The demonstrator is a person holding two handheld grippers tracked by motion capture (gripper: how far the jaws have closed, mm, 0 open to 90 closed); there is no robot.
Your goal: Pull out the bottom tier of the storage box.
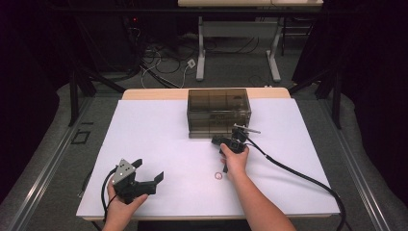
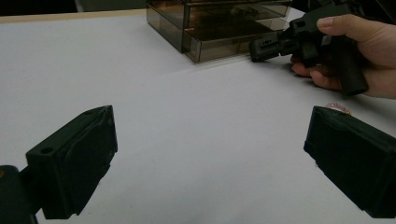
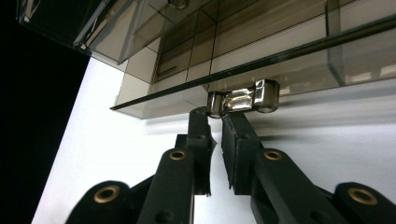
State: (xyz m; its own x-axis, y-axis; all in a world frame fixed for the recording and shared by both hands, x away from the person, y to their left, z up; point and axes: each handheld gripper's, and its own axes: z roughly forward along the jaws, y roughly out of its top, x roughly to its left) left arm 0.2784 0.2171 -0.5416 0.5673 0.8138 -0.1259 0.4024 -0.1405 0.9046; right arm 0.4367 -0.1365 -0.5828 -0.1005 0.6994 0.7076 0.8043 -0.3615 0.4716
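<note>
White smooth table [image 1: 159, 139] bears smoky translucent drawer box [image 1: 219, 111], shiny metal handle [image 3: 243, 100].

High view above the near edge, facing twelve o'clock, left gripper view low, looking toward two o'clock, right gripper view close up, all sharing the smoky drawer box [image 1: 219, 112] [image 2: 219, 25] [image 3: 243, 42].

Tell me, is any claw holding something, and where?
The right claw nearly pinches the drawer box's silver handle at its left end; a firm hold cannot be told. The left claw holds nothing.
</note>
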